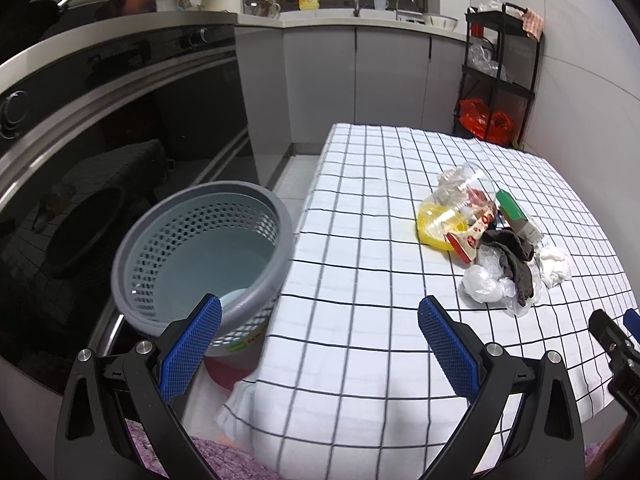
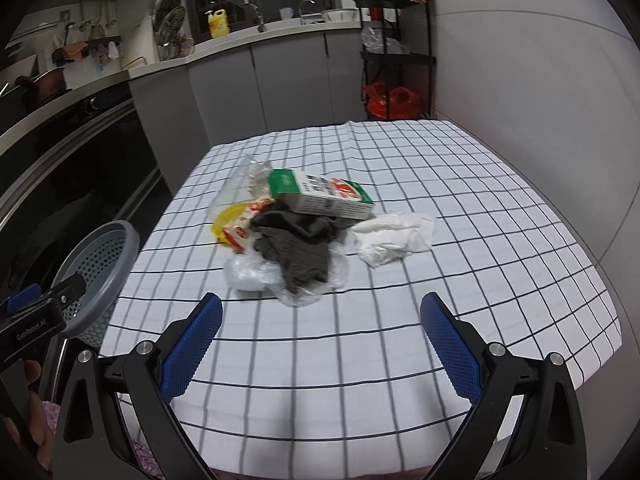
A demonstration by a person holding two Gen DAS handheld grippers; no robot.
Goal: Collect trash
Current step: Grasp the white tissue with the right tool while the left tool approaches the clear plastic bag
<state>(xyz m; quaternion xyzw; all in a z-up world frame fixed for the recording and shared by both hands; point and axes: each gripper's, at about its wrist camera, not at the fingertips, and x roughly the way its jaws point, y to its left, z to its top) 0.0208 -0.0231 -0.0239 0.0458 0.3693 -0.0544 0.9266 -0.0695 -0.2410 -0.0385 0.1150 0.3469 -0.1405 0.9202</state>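
A pile of trash lies on the checked tablecloth (image 2: 440,184): a green and white carton (image 2: 320,196), a dark grey cloth (image 2: 298,248), a crumpled white tissue (image 2: 394,238), clear plastic wrap (image 2: 248,274), a yellow lid (image 2: 226,218) and a red and white wrapper (image 2: 236,236). The pile also shows in the left wrist view (image 1: 492,240). A grey perforated basket (image 1: 200,260) stands beside the table's left edge. My left gripper (image 1: 320,320) is open and empty, over the table edge next to the basket. My right gripper (image 2: 320,316) is open and empty, just short of the pile.
A dark oven front (image 1: 100,140) runs along the left. Grey cabinets (image 1: 360,72) and a sink counter stand behind the table. A black shelf rack (image 1: 500,72) with red bags stands at the back right by the wall.
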